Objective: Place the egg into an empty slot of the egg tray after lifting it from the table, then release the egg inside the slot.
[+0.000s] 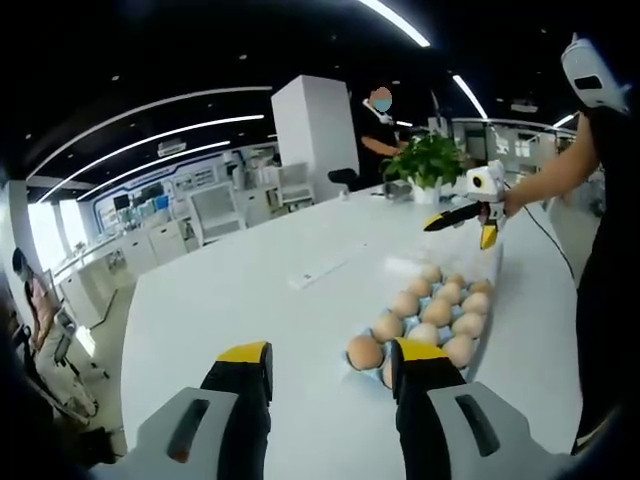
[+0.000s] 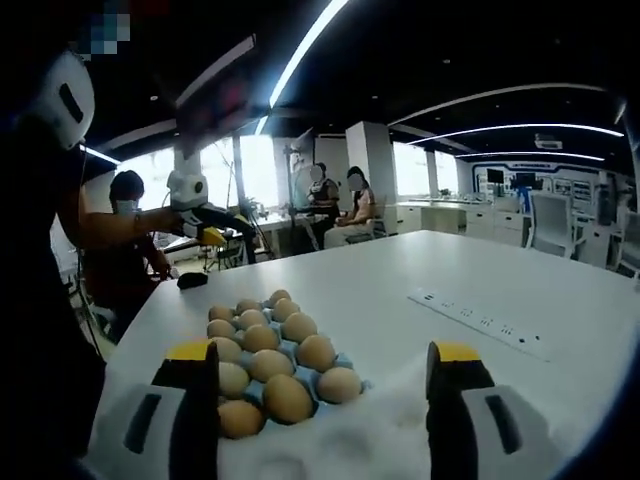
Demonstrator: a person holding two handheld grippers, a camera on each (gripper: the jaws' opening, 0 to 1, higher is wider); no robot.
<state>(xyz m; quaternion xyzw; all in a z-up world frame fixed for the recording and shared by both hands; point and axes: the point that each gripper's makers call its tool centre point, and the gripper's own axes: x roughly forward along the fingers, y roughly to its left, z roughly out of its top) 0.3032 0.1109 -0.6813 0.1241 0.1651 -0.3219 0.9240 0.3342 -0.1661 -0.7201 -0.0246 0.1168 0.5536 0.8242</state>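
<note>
2 tools (image 1: 330, 375) (image 2: 325, 385) gape; plant (image 1: 430, 160) leftward.

Right tool (image 2: 318, 385) open, empty, over egg tray (image 2: 352, 385) w/ eggs (image 2: 268, 340).

Grey claws (image 1: 330, 375) — black fingers, yellow tips; black sleeve (image 1: 610, 150).

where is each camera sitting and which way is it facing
left gripper view: rides on the left tool, looking along its open jaws over the white table at the egg tray; the right tool shows beyond the tray, held by the person's arm.
right gripper view: rides on the right tool, jaws open, facing the egg tray from the opposite end; the left tool shows beyond it.
shared: the tray of eggs, the table, and each other's tool.
</note>
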